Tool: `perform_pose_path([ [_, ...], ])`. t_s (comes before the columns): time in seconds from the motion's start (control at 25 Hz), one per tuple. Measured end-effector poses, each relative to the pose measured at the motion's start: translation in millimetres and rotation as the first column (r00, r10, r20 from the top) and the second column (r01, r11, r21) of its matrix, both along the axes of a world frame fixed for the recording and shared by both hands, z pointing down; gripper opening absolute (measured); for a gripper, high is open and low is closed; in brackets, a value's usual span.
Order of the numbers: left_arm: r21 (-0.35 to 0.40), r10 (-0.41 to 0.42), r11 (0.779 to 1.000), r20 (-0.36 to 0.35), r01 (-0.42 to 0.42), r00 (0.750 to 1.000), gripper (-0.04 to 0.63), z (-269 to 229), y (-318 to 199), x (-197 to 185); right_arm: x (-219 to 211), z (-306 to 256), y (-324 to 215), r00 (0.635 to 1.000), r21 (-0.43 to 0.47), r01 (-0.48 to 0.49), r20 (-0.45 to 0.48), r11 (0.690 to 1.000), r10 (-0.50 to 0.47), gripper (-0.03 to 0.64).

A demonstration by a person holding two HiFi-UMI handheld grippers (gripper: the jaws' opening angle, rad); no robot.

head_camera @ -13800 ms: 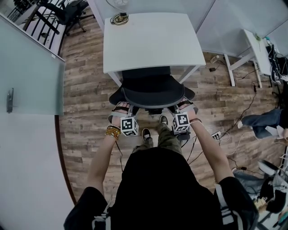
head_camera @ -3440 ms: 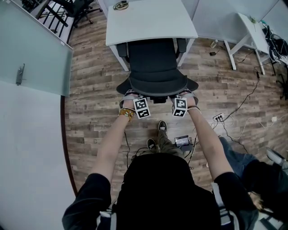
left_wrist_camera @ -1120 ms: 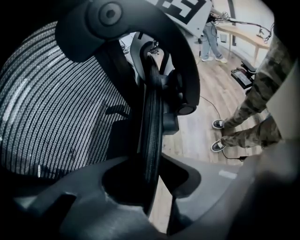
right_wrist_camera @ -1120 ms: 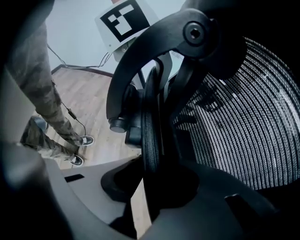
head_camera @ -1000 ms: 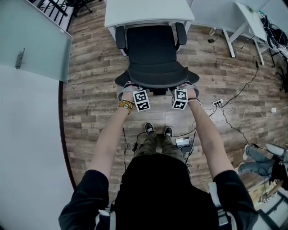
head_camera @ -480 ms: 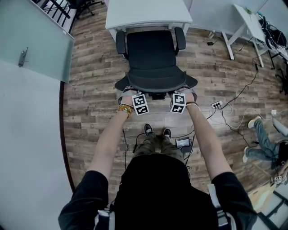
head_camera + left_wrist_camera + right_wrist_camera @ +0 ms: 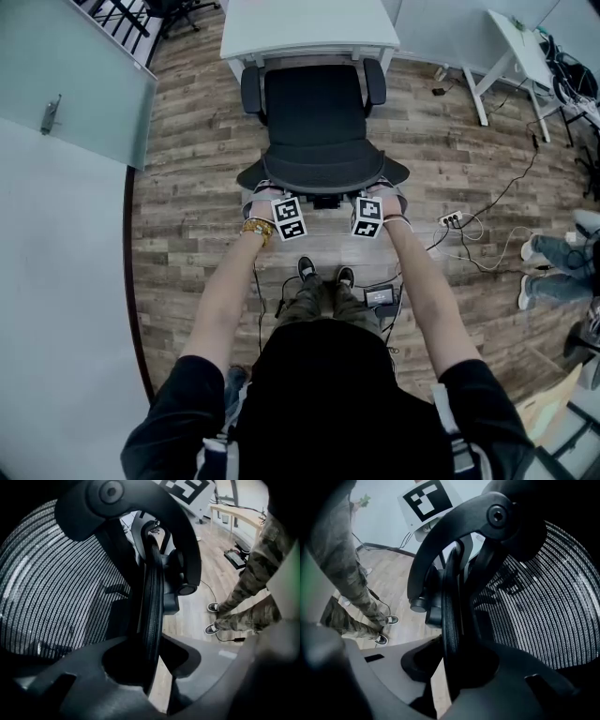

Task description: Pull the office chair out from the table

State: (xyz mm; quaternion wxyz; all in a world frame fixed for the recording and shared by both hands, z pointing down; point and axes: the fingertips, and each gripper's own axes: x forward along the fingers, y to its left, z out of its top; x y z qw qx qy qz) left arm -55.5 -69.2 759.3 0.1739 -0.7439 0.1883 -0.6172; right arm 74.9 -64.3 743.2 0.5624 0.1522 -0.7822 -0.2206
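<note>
The black office chair [image 7: 316, 112] stands on the wood floor, its seat out from under the white table [image 7: 305, 26] and only its front near the table's edge. Both grippers hold the top rim of its mesh backrest [image 7: 322, 178]. My left gripper [image 7: 269, 192] is shut on the left part of the backrest rim [image 7: 152, 602]. My right gripper [image 7: 379, 194] is shut on the right part of the backrest rim [image 7: 451, 616]. The mesh [image 7: 56, 588] fills the left gripper view's left side, and the mesh [image 7: 534, 606] fills the right gripper view's right side.
A glass partition with a handle [image 7: 75, 103] runs along the left. Cables and a power strip [image 7: 452, 220] lie on the floor to the right, a small device [image 7: 380, 297] by the person's feet [image 7: 322, 274]. A second white desk [image 7: 516, 42] and another person's legs [image 7: 562, 267] are at the right.
The chair has rolled back from the table a little with both grippers on its backrest. The person has stepped back. Over the longer span the seat came out from under the table.
</note>
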Motion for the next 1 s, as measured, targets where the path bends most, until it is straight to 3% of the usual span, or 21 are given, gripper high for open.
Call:
perform_pose_path([
  [1.0,0.009,-0.015,1.0,0.004,0.015,1.0,0.112,-0.1,25.8,6.8,8.1,0.2,22.6,1.0,0.017,0.021,-0.002,1.0,-0.021,0.086],
])
